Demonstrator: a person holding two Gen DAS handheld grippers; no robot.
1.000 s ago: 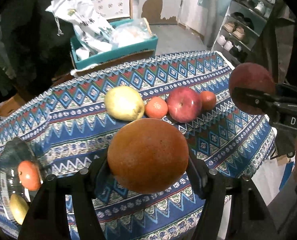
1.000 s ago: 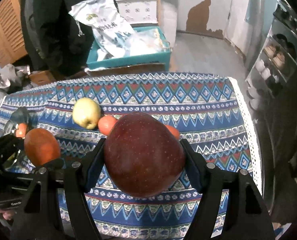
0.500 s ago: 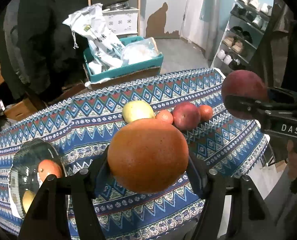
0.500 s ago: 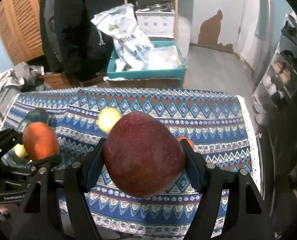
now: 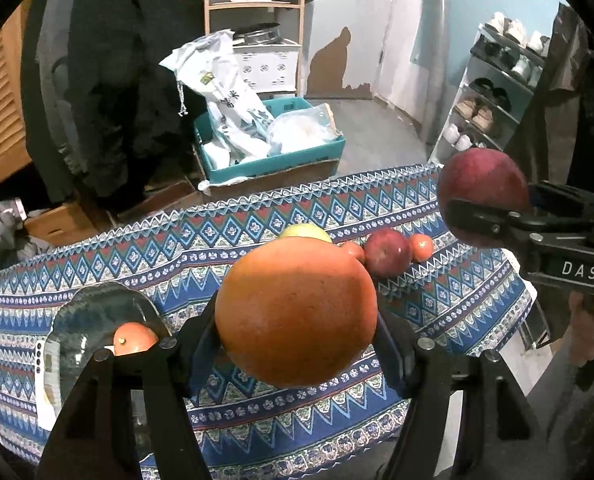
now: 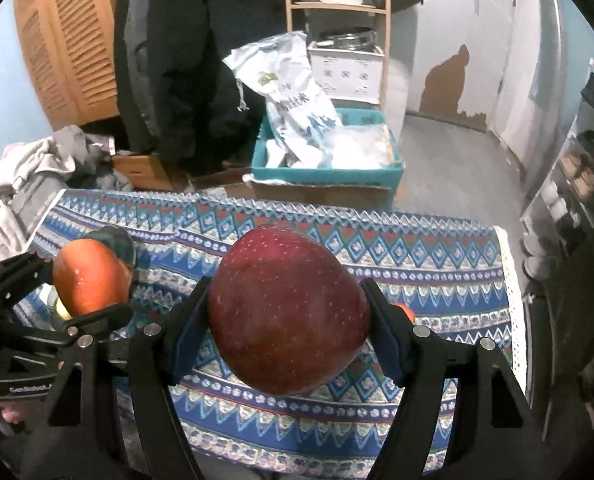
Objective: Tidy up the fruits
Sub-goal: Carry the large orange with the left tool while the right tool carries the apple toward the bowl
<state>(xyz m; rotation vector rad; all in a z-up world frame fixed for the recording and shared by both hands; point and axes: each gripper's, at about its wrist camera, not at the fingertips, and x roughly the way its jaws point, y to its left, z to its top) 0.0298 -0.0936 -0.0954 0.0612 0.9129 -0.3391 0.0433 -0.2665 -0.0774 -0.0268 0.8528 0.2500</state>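
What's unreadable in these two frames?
- Left wrist view: yellow fruit on the tablecloth mostly hidden behind the held orange; type unclear.
- Left wrist view: glass bowl contents partly blocked by the left hand-held gripper.
- Right wrist view: small orange fruit nearly covered by the red apple and the right hand-held gripper.

**Colours on and around the table**

We see a tablecloth [image 5: 225, 240] banded in blue, red and white zigzags and diamonds. We hold a plain orange [image 5: 297, 312] in black fingers [image 5: 429, 364], and a deep red apple [image 6: 289, 320] flecked with pale dots. On the cloth lie a yellow-green apple [image 5: 305, 233], a dark red apple [image 5: 387, 252] and a small orange-red tangerine [image 5: 422, 247]. Behind stands a teal crate [image 5: 273, 160].
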